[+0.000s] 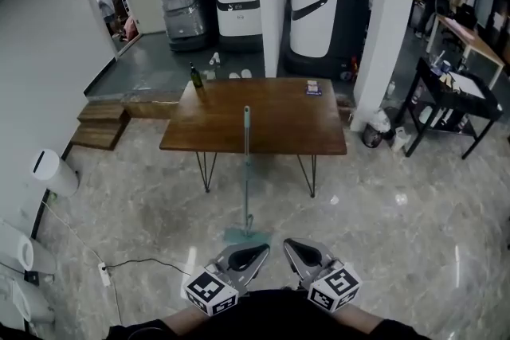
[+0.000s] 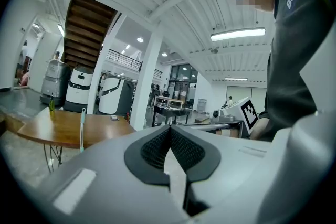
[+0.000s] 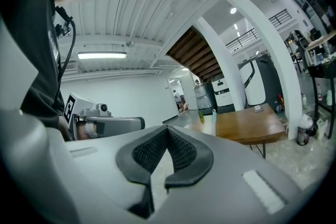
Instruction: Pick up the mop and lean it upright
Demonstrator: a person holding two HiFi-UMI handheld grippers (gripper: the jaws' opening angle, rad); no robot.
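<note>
The mop (image 1: 246,171) stands upright on the marble floor, its pale green handle leaning against the front edge of the wooden table (image 1: 279,127). Its flat head (image 1: 245,236) rests on the floor just ahead of my grippers. My left gripper (image 1: 253,253) and right gripper (image 1: 296,249) are held low and close to my body, side by side, both shut with nothing in them. The left gripper view shows shut pads (image 2: 169,132) and the mop handle (image 2: 82,128) far to the left. In the right gripper view the pads (image 3: 167,132) meet and the handle (image 3: 214,122) stands by the table.
A green bottle (image 1: 195,76) and a small card (image 1: 313,88) sit on the table. White pillars (image 1: 271,4) and large grey machines (image 1: 239,8) stand behind it. A black cart (image 1: 454,103) is at the right, wooden steps (image 1: 100,127) and a power strip (image 1: 103,275) at the left.
</note>
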